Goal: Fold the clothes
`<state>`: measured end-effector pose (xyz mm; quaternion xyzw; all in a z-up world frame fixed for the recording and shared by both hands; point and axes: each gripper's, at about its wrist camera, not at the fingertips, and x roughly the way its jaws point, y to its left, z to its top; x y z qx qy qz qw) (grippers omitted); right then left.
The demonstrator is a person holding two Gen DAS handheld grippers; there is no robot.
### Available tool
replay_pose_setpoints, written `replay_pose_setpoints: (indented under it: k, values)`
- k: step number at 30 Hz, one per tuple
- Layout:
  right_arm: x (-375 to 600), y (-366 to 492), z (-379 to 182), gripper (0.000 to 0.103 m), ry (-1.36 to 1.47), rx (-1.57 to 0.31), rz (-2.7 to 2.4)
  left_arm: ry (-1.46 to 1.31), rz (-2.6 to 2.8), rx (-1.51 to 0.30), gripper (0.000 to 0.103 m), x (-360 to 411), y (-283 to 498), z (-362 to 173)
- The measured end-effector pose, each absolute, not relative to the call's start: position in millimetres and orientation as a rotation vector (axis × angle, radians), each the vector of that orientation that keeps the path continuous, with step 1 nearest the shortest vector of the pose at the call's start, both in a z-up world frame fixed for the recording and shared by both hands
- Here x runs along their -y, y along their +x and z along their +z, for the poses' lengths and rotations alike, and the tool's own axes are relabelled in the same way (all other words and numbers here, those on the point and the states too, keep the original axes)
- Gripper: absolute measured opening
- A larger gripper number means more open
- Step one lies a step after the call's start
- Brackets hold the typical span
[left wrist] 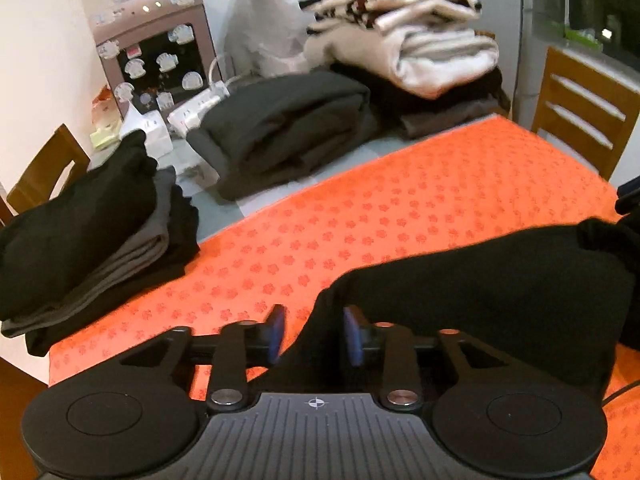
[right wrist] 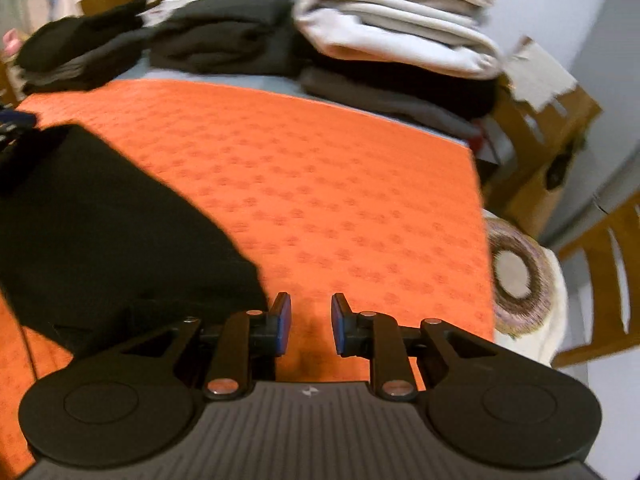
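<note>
Orange cloth with a small flower print covers the table [right wrist: 320, 152], and finished piles crowd its far edge. Left gripper [left wrist: 314, 334] hangs low over the near edge with its jaws apart; a corner of the black garment [left wrist: 500, 280] lies between the blue pads, which do not look to be pressing on it. Right gripper [right wrist: 311, 326] is also parted, with only bare orange cloth between its jaws, and the same black garment [right wrist: 100, 220] lies just beside it, toward the left gripper. Beyond, at the far edge, sit a dark folded stack [left wrist: 80, 240], a folded dark bundle [left wrist: 288, 128] and a tall pale pile [left wrist: 420, 40]. I judge a fold has been laid down and released. Next, each gripper needs a fresh hold on an edge of the garment for the following fold.
</note>
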<state>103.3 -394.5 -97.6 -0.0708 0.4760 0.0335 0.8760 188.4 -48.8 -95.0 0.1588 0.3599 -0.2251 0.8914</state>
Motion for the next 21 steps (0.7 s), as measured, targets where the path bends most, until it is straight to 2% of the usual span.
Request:
replay_pose_setpoints:
  k: [2,8,13,15,16,21]
  values:
    - [406,94,-87,0.026,-0.126,-0.97,0.034,0.311,-0.488,-0.728,0.053,43,181,-86]
    - [429,50,-54,0.034,-0.026,-0.908,-0.029,0.304,-0.554,-0.721,0.06,27,147,-71]
    - [423,5,-52,0.038,0.067,-0.915,0.012,0.362,-0.607,-0.76,0.061,18,112,-84]
    - [413,-12,-60,0.042,0.084,-0.924,0.049,0.396,-0.626,-0.782,0.061,15,99,-95]
    - [408,-21,-63,0.047,0.092,-0.928,0.067,0.411,-0.631,-0.794,0.062,14,94,-101]
    - [365,-50,-80,0.049,-0.047,-0.966,0.17,0.476,-0.633,-0.843,0.064,10,73,-127]
